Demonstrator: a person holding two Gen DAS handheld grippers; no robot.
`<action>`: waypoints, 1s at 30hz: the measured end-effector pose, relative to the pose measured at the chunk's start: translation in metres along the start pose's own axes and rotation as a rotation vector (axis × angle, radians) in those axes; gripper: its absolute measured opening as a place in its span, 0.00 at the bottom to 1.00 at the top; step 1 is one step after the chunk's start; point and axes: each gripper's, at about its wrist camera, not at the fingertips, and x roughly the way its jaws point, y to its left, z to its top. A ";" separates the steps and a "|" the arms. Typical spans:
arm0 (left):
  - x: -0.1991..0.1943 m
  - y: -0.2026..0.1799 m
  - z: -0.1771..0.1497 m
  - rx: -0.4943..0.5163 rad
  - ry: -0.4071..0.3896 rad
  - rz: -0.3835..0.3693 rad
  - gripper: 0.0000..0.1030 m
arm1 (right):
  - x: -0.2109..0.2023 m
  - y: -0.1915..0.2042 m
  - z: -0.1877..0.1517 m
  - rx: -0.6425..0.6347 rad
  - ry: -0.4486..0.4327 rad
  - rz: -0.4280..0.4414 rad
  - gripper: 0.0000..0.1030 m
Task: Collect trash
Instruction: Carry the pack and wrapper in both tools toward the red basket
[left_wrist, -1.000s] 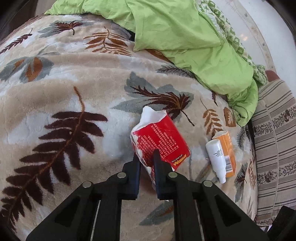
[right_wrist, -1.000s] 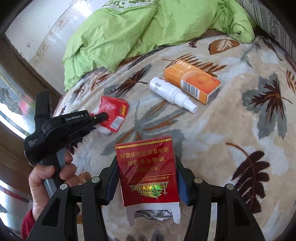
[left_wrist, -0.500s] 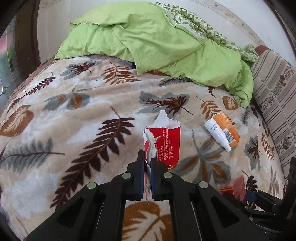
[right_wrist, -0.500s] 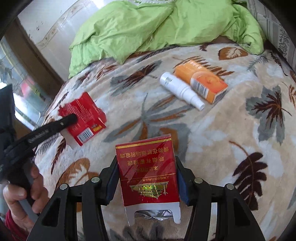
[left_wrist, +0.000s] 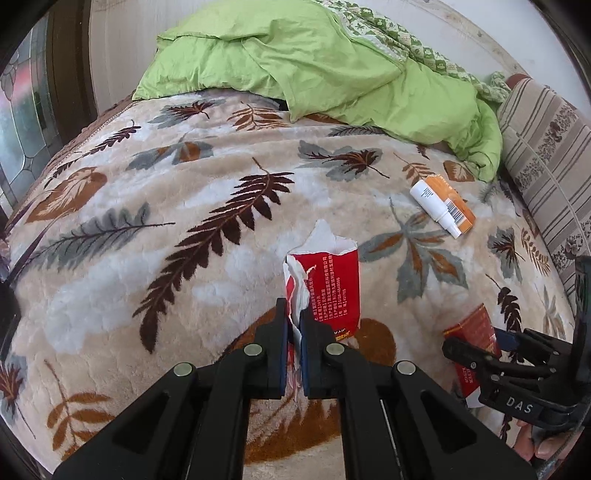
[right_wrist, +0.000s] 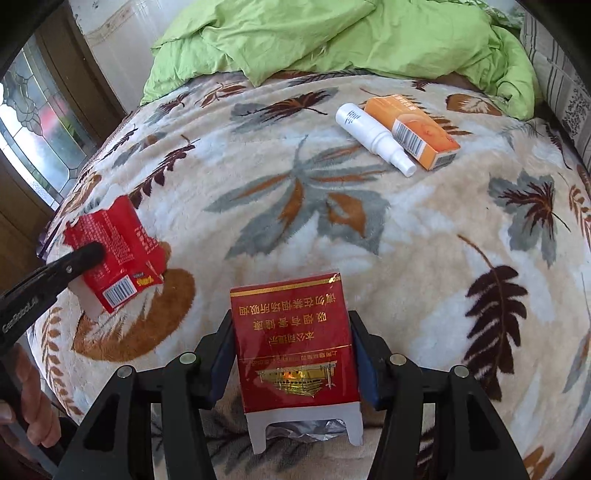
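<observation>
Over the leaf-patterned plush blanket (left_wrist: 207, 206) we have lifted the torn red paper packet (left_wrist: 334, 284), pinched in our left gripper (left_wrist: 294, 334), while our right gripper (right_wrist: 293, 354) stays clamped on the red cigarette pack (right_wrist: 295, 347), so both go binward.

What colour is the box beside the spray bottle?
Orange box, with a barcode; clearest in the right wrist view.
</observation>
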 end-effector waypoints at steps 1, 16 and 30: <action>0.000 0.001 0.000 -0.009 -0.003 -0.007 0.05 | -0.002 0.002 -0.003 -0.001 0.003 -0.001 0.61; -0.016 -0.021 0.001 0.081 -0.109 -0.002 0.05 | -0.027 0.012 -0.011 -0.059 -0.125 -0.077 0.54; -0.014 -0.051 0.002 0.178 -0.203 0.126 0.05 | -0.046 0.010 0.002 -0.012 -0.262 -0.050 0.55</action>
